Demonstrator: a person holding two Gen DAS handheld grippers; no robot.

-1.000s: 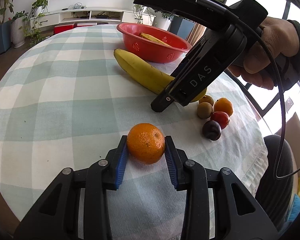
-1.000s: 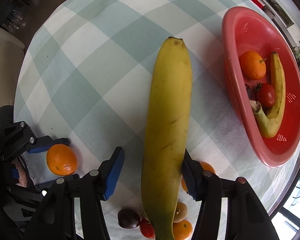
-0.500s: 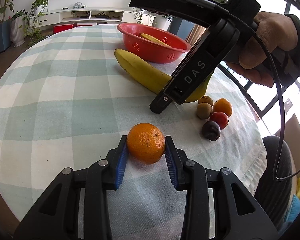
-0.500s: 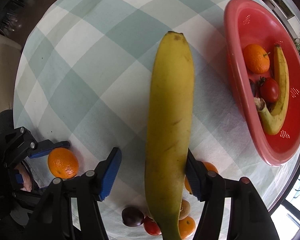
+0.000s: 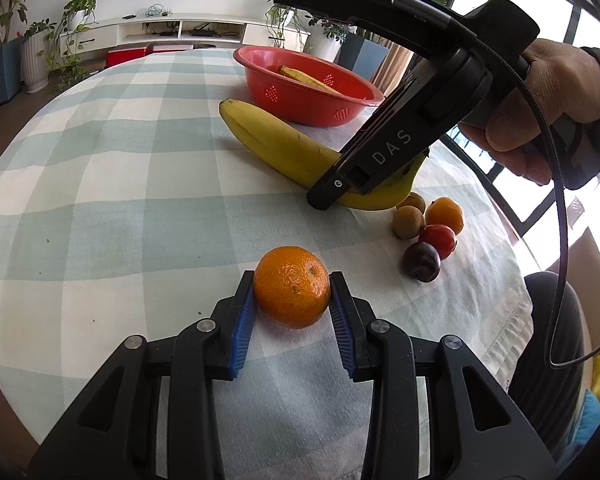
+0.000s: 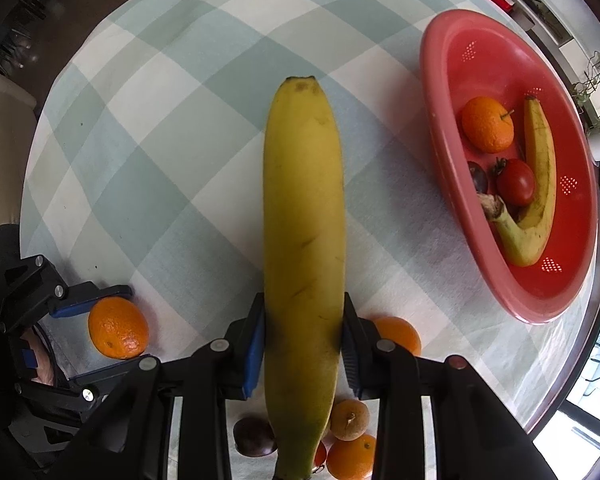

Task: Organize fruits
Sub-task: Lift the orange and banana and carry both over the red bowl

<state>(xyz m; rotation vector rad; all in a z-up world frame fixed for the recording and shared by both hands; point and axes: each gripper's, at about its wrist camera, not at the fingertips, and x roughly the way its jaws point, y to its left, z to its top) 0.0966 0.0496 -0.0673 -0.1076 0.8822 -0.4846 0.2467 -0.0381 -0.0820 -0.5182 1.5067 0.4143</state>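
Right claw (image 6: 304, 340) closing on banana (image 6: 304, 216), pads pressed at both sides; long axis toward 12 o'clock, red basket (image 6: 436, 128) at 2 o'clock. Left claw (image 5: 292, 304) clenched on orange (image 5: 291, 292).

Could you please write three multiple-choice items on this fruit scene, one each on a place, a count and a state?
1. Where does the big banana lie?
A. inside the basket
B. on the checked tablecloth beside the basket
C. on the floor

2. How many fruits lie in the red basket?
A. two
B. four
C. seven

3. What is between the left gripper's pads?
A. an orange
B. a tomato
C. nothing

Answers:
1 B, its whole length rests on the cloth, where the right gripper is closing on it.
2 B, an orange, a tomato, a dark fruit and a banana show there.
3 A, both blue pads press the orange.
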